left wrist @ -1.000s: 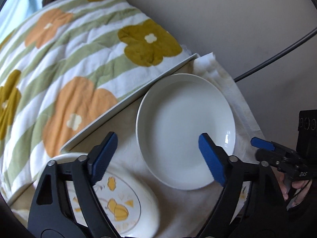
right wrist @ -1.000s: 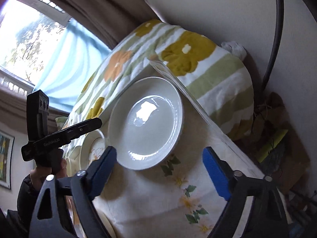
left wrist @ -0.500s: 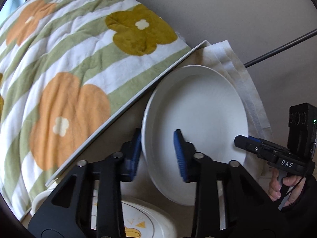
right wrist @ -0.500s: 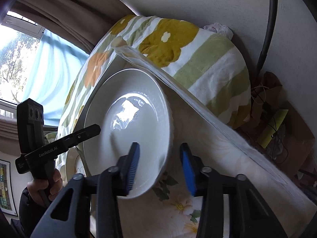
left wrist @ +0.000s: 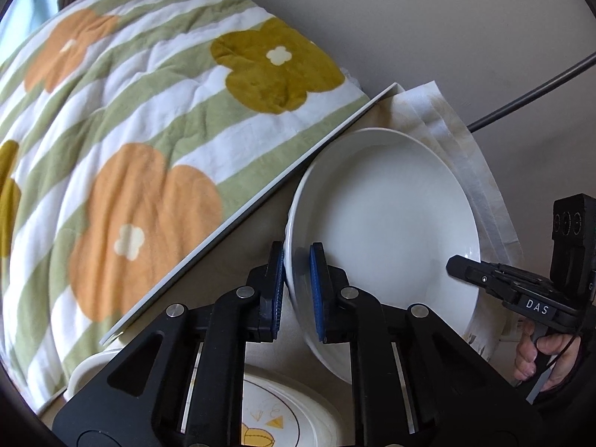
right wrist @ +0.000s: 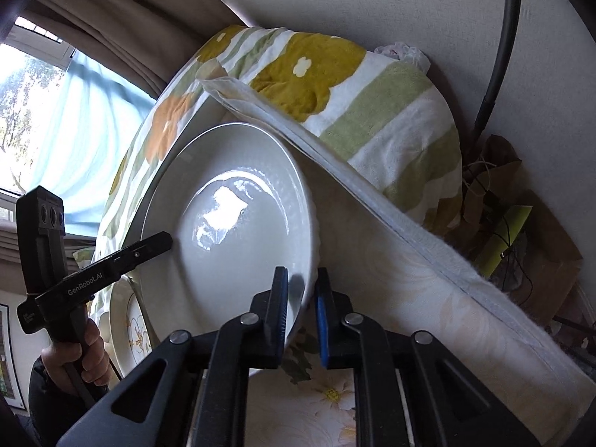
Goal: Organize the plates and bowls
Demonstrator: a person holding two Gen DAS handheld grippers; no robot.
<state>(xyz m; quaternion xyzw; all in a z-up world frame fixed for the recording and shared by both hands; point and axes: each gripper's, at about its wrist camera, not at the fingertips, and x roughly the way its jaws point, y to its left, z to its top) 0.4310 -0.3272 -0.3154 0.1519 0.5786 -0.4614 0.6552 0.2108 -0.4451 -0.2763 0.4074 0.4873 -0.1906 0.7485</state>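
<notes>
White plate [left wrist: 387,219] sits on the cloth-covered table [right wrist: 428,298], near its back edge, right beside the flowered blanket [left wrist: 123,111]. Both grippers are on it at once, from opposite sides.

Left gripper [left wrist: 297,290]: jaws have just been closing and now pinch the plate's near-left rim, one blue pad on the outside wall, the other on the inside. The rim is plainly between them.

Right gripper [right wrist: 301,309]: same story — jaws have just been closing, now clamped on the rim at the opposite side, inner pad over the glossy inside of the plate, outer pad under the rim above the floral cloth. In the left wrist view its black nose reaches over the plate's right rim, with the person's right hand [left wrist: 540,357] on the handle below.

In the right wrist view the left gripper's nose touches the plate's far rim; the left hand [right wrist: 74,354] grips its handle.

A second plate with a yellow printed pattern [left wrist: 283,413] lies just beside the white one, partly under the left gripper body — touching or not, can't tell. Dark cable [right wrist: 503,37] runs along the wall behind.
</notes>
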